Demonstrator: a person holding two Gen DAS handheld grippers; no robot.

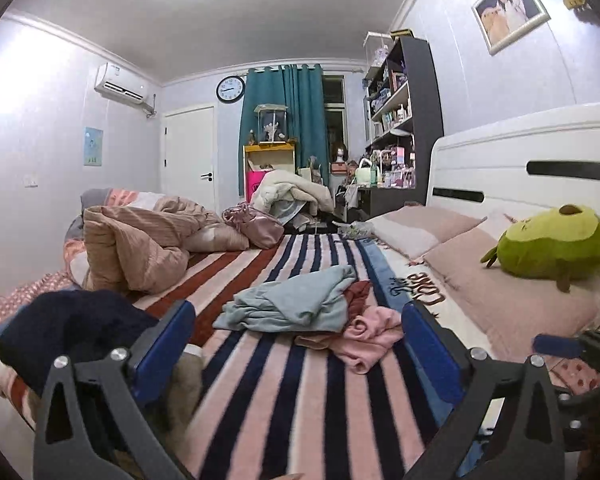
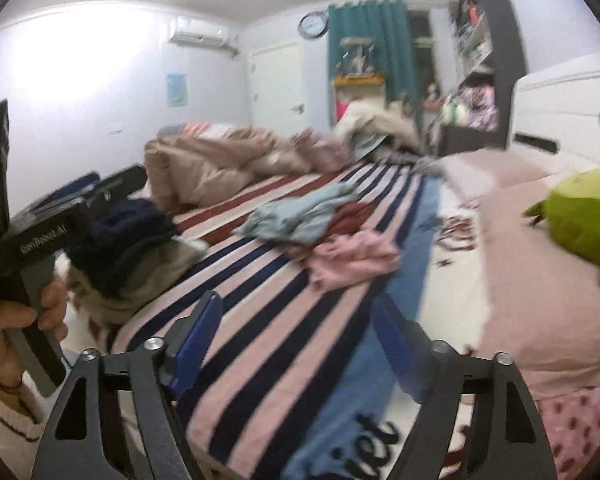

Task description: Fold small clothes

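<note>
- Three loose garments lie in a heap mid-frame on the striped blanket: a pale blue top uppermost, a dark red piece under its edge, a pink one nearest the camera. They look dumped for sorting, none folded yet.
- Lower left of the left view, a dark navy garment sits on a beige one, perhaps a pile already done.
- Both tools hang over the blanket short of the heap: left gripper spread wide and empty, right gripper likewise apart, gripping nothing.
- Lettering: the left tool's body at the left edge of the right view reads roughly "GenRobot.AI", mirrored; the blanket's script is too blurred to read, apart from "iet".
- A green plush toy rests on the pillows, clear of the work.
</note>
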